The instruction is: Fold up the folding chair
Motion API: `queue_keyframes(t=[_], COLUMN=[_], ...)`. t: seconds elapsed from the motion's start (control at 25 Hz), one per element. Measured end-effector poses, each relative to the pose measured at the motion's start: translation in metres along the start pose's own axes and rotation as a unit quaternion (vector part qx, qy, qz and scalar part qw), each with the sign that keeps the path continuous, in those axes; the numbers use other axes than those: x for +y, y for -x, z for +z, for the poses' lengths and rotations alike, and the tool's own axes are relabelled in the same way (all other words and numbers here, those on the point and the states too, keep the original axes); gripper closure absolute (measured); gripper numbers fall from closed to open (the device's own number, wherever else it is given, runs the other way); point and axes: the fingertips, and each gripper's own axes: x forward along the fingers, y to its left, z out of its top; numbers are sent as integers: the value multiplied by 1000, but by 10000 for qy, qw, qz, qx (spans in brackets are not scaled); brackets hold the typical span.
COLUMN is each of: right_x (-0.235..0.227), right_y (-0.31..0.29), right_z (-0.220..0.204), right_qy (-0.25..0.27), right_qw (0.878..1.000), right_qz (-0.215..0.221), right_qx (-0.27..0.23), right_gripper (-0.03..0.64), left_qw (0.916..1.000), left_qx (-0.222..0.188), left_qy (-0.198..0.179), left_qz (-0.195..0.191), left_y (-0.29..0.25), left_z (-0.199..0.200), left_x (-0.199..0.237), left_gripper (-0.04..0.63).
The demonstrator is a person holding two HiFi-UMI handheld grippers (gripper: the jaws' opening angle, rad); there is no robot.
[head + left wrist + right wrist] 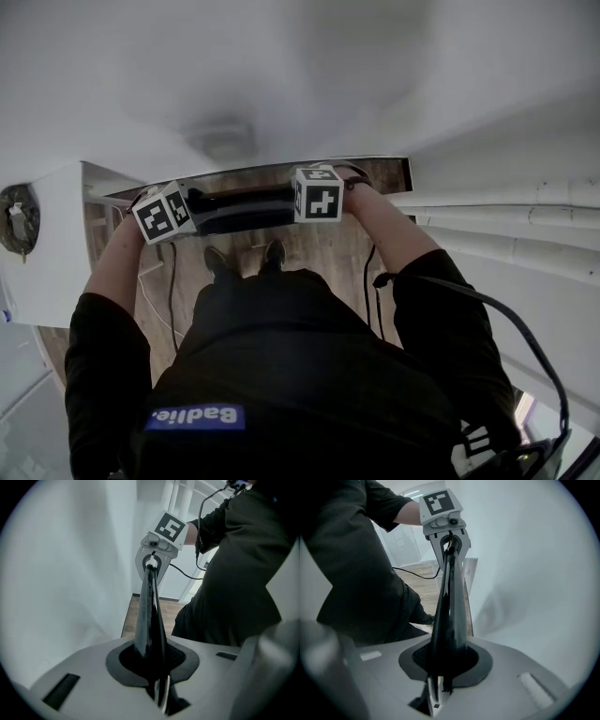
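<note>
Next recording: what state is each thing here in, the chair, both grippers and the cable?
folding chair: looks folded flat, a thin black slab seen edge-on, held at both ends.
left gripper: shut on one end of the folding chair.
right gripper: shut on the other end.
cable: hangs loose beside the right forearm.

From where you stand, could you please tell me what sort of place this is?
Most likely an indoor room or corridor, perhaps an office or lab: a wood-plank floor, a plain white wall, and what look like white pipes running along one wall.
</note>
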Motion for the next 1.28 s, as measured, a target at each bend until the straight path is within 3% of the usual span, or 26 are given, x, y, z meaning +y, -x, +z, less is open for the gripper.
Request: queue_keyframes(t=[0.28,0.48,0.76,1.0,1.28], right_x=[-18,-28,-55,-86,-122], right_y=[-4,-5,-4,-14,-15], right_z=[12,14,8,0,3], right_qy=[-127,-168,-600,-501,-749], right_qw=[9999,9998,9954,9860,9767], right_qz=[14,-33,-740,-1587,-2010], right_qx=[27,27,-94,126,102], right_gripper=[555,552,485,434,395], left_qw=[9999,9999,9982,9945,9899], left_qx=[-32,-133,-384,-482,-425], left_qy=[-53,-51,94,267,337], left_qz=[-92,65,454,892,1309], left_y=[5,6,9,18,32], left_z=[-11,-12,-5,-2,-8], left_x=[22,32,56,87,117], left_gripper=[535,532,497,443,425])
